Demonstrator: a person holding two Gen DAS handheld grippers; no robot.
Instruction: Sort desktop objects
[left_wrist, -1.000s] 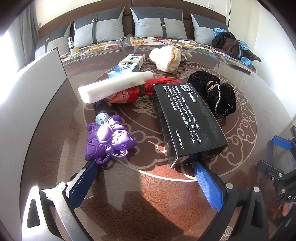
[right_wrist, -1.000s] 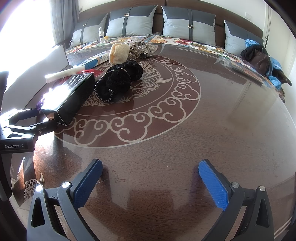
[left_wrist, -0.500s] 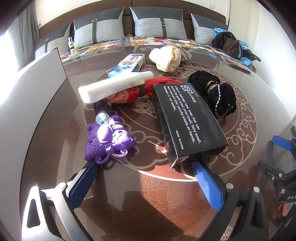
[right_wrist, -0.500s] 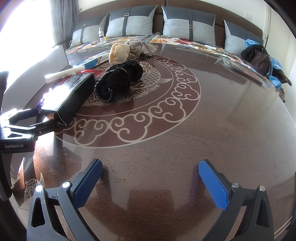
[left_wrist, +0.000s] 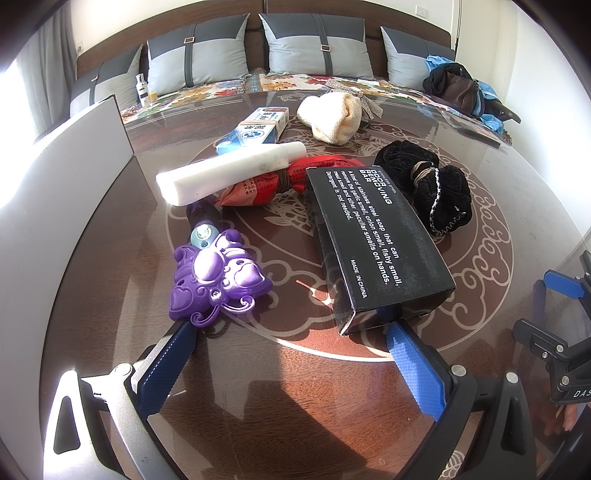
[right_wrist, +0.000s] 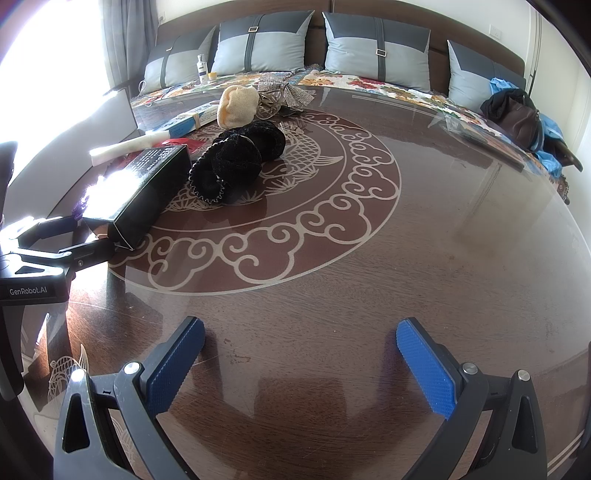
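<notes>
Left gripper (left_wrist: 291, 332) spread; one black box (left_wrist: 373, 240), maybe two scrunchies (left_wrist: 428, 184).

Grey cushions (right_wrist: 376, 44) line a bench behind the glass-topped table (right_wrist: 406, 258).

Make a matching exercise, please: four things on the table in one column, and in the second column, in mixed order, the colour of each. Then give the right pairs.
Things
1. Long box with printed text
2. Butterfly-shaped toy
3. Tube lying across the red packet
4. Knitted bundle at the far side

Colours
A. Purple
B. Cream
C. Black
D. White

Right pairs: 1-C, 2-A, 3-D, 4-B
</notes>
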